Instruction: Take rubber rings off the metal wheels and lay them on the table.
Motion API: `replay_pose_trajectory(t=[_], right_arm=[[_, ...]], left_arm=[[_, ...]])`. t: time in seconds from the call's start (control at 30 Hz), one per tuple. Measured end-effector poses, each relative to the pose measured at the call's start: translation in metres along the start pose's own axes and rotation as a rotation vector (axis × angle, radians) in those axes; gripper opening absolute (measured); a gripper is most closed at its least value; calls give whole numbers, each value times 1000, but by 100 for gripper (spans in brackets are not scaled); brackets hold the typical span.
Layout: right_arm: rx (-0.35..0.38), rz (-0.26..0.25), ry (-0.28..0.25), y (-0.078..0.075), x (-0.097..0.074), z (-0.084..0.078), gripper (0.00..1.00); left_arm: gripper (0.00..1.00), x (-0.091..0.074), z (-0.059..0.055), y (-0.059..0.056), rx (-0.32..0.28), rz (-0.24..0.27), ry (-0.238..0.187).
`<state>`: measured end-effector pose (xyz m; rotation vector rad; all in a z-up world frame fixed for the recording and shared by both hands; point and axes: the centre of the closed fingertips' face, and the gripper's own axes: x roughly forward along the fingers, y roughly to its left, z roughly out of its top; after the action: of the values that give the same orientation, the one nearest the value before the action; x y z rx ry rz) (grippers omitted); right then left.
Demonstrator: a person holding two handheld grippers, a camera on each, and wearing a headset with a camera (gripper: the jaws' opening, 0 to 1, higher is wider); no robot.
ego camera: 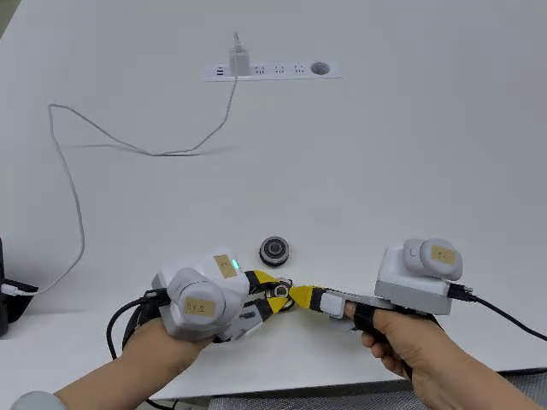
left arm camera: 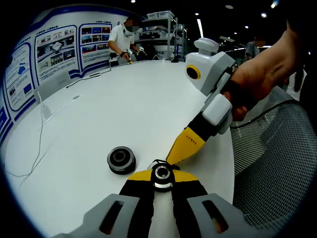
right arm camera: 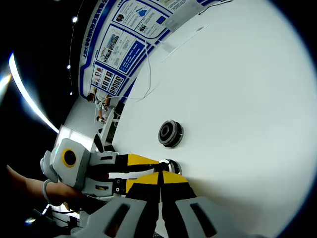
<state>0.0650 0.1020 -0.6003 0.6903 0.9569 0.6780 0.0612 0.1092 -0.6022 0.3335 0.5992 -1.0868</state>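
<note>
My left gripper (ego camera: 273, 289) is shut on a small metal wheel (left arm camera: 162, 177) near the table's front edge, its yellow-tipped jaws clamped on either side of the wheel. My right gripper (ego camera: 296, 295) comes in from the right, and its yellow tips (left arm camera: 184, 145) are shut on the black rubber ring (left arm camera: 157, 163) at the top of that wheel. The right gripper view has its own jaws (right arm camera: 161, 175) closed against the held wheel (right arm camera: 169, 165). A second wheel (ego camera: 274, 250) with its black ring on lies flat on the table just beyond both grippers.
A white power strip (ego camera: 272, 70) with a charger (ego camera: 238, 60) lies at the far side, and its cable (ego camera: 77, 196) loops down the left to a dark device (ego camera: 4, 299). The table's front edge is close under my hands. A mesh chair (left arm camera: 277, 163) stands beside the table.
</note>
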Motion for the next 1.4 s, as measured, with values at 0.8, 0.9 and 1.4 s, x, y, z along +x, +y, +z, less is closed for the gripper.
replay_pose_trajectory(t=[0.8, 0.9, 1.4], right_arm=[[27, 40, -12, 13, -2, -1, 1], [29, 26, -18, 11, -1, 0, 1], [23, 1, -29, 4, -1, 1, 2]], left_arm=[[13, 0, -1, 1, 2, 0, 0], [13, 0, 0, 0, -4, -2, -5], [17, -2, 3, 0, -16, -14, -23]])
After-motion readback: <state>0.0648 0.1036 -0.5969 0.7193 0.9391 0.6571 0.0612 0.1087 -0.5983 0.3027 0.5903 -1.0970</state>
